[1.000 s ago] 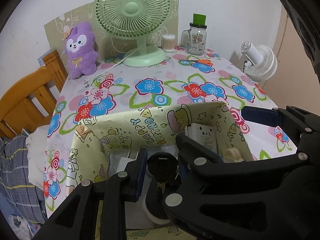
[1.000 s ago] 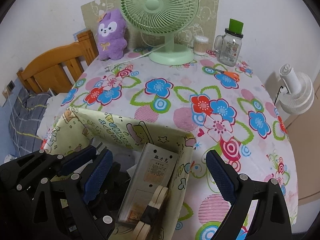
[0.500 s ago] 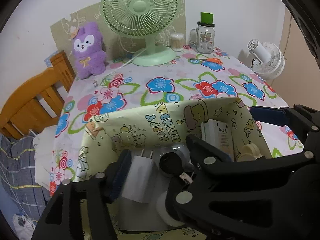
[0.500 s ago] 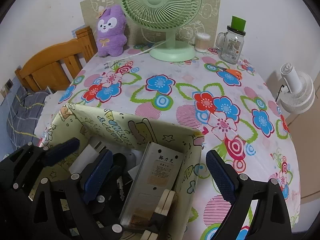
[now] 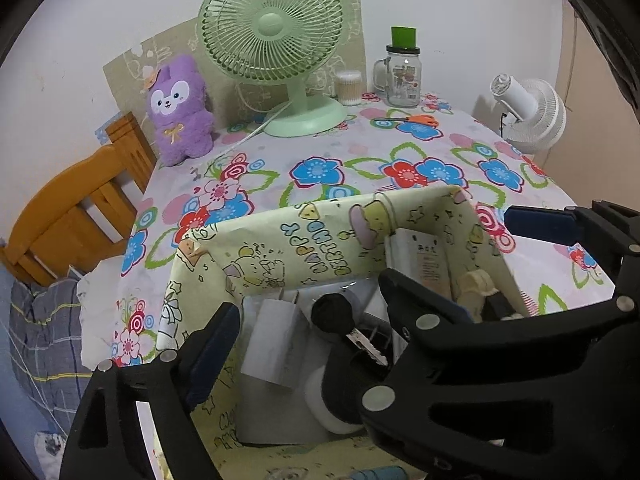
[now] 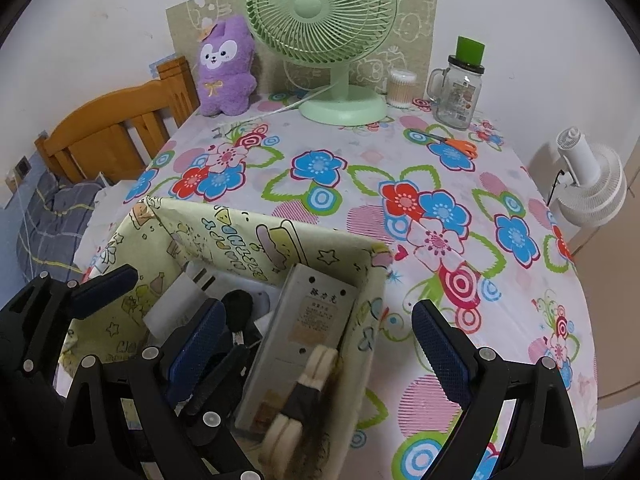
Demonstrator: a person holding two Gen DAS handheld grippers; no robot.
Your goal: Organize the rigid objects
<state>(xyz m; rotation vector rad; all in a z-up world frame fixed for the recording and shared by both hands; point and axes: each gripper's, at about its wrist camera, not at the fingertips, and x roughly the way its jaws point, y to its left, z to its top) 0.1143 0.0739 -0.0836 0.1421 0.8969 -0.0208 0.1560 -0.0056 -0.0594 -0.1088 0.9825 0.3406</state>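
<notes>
A yellow cartoon-print box (image 5: 304, 236) (image 6: 256, 236) stands at the near edge of the flowered table. My left gripper (image 5: 312, 312) hangs over its inside with its jaws opening. A black-headed key (image 5: 332, 314) (image 6: 238, 308) lies loose between them, touching neither pad, next to a white charger plug (image 5: 272, 336). A grey remote (image 5: 428, 264) (image 6: 312, 328) and a cream wooden piece (image 6: 316, 372) lean in the box's right end. My right gripper (image 6: 320, 320) is open and straddles the box's right wall, one finger inside and one over the cloth.
At the back of the table stand a green fan (image 6: 320, 20), a purple plush toy (image 6: 226, 68), a cotton-swab tub (image 6: 402, 86) and a glass jar with a green lid (image 6: 458, 88). Orange scissors (image 6: 460, 144) lie near the jar. A white fan (image 6: 592, 184) sits off the right edge, a wooden bedframe (image 6: 112, 136) on the left.
The left gripper was shut on the key. Its jaws have spread wide and the key now lies in the box beside the charger plug. The right gripper has stayed open and still.
</notes>
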